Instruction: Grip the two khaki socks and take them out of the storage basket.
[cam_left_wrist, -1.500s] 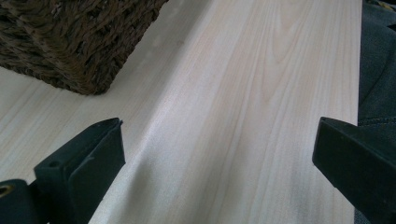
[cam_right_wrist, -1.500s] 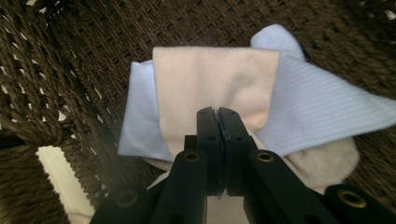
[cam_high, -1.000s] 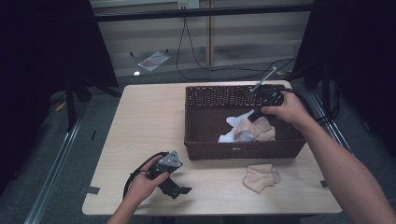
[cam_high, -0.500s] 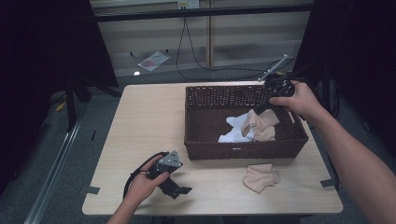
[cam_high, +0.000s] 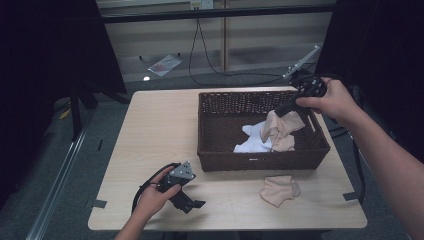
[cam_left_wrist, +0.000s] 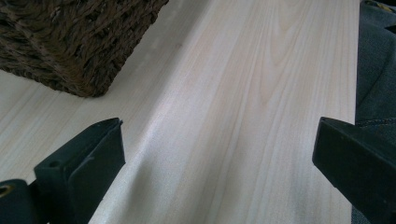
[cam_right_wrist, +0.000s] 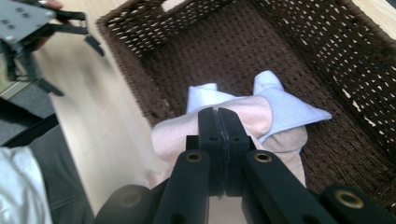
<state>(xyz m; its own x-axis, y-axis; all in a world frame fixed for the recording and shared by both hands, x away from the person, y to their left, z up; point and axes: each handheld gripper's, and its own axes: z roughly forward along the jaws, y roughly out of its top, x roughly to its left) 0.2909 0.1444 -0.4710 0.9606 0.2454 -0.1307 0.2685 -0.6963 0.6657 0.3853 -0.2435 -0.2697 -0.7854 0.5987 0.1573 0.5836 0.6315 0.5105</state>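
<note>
Wooden table (cam_high: 160, 130): pink sock (cam_high: 280, 127) is pinched in fully closed right gripper (cam_high: 281, 111) above basket (cam_high: 212, 150), likely next carried clear; left gripper (cam_high: 192, 204) rests wide open, empty.

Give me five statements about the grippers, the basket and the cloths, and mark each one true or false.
1. The right gripper is shut on a pink cloth above the basket. True.
2. The left gripper holds a cloth. False: its jaws stand open with bare table between them.
3. A white cloth lies inside the basket. True.
4. Every cloth is in the basket. False: another pink cloth lies on the table in front of it.
5. The basket is pale plastic. False: it is dark brown wicker.
</note>
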